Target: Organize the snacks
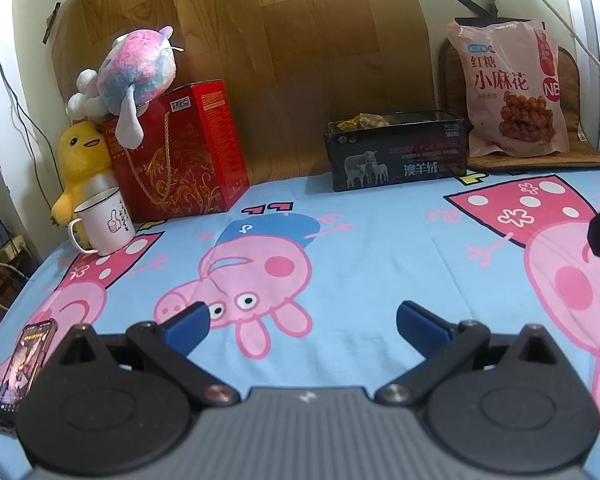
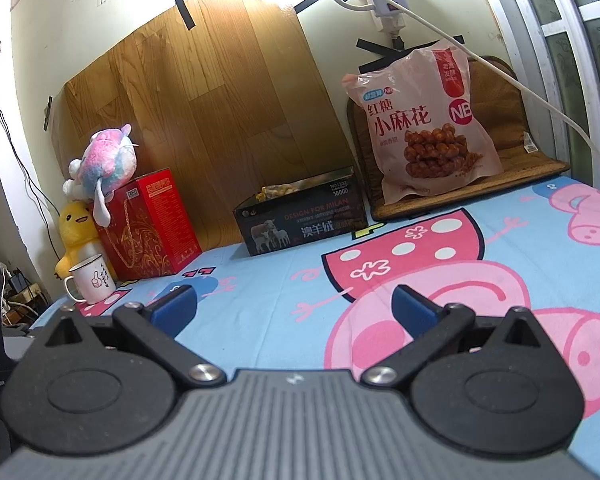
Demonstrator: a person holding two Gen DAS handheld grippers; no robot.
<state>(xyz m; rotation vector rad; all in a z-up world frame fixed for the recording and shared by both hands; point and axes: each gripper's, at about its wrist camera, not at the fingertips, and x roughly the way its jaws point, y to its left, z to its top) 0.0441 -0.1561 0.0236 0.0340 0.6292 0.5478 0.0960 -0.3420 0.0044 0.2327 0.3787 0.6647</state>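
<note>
A dark open box (image 1: pixel 396 152) (image 2: pixel 302 216) with sheep printed on its side stands at the back of the table, with small yellow wrapped snacks (image 1: pixel 362 120) (image 2: pixel 276 191) inside it. To its right a big pink snack bag (image 1: pixel 514 88) (image 2: pixel 424 120) leans upright against the wall on a brown mat. My left gripper (image 1: pixel 302 322) is open over the cartoon-pig tablecloth, well short of the box, with nothing between its blue fingers. My right gripper (image 2: pixel 294 306) is likewise open and holds nothing, low over the cloth in front of the box.
A red gift box (image 1: pixel 180 156) (image 2: pixel 148 224) with plush toys (image 1: pixel 136 72) (image 2: pixel 100 164) stands at the back left, with a white mug (image 1: pixel 106 226) (image 2: pixel 92 284) in front. A phone (image 1: pixel 24 372) lies at the table's left edge. A wood-pattern board (image 1: pixel 260 40) backs the table.
</note>
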